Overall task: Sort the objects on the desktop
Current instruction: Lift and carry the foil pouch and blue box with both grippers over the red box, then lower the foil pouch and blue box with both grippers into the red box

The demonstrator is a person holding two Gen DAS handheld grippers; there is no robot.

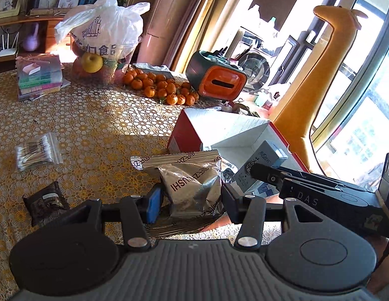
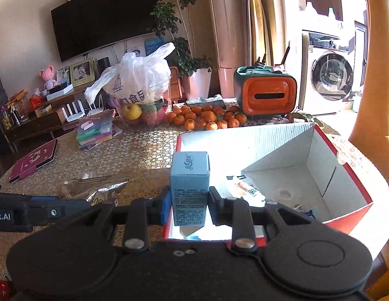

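The right gripper point(image 2: 187, 207) is clamped on a pale blue carton point(image 2: 190, 175), its fingers pressed against the carton's two sides. The carton stands upright over the near-left corner of the open red box point(image 2: 345, 193); its lower end is cut off behind the gripper body. The left gripper point(image 1: 192, 200) sits with its fingers at the two sides of a silver foil pouch point(image 1: 192, 188); the left blue pad point(image 1: 154, 204) appears to touch the pouch, but contact on the right side cannot be made out, so whether it grips is unclear. The pouch's lower part is hidden by the gripper.

In the left wrist view the red box point(image 1: 184, 130) lies at 12 o'clock from the pouch, and the carton point(image 1: 262, 168) shows at 2 o'clock with the right gripper's finger across it. Only this view shows a bag of cotton swabs point(image 1: 37, 151) at 10 o'clock and a dark packet point(image 1: 45, 202) at 9 o'clock on the patterned tablecloth point(image 1: 94, 125).

Only the right wrist view looks into the box, where a few small items lie on its white floor, too washed out by sun to identify. It also shows a maroon notebook point(image 2: 34, 160) at 9 o'clock. Both views show tangerines point(image 2: 207, 119) at 12 o'clock, beyond the box.
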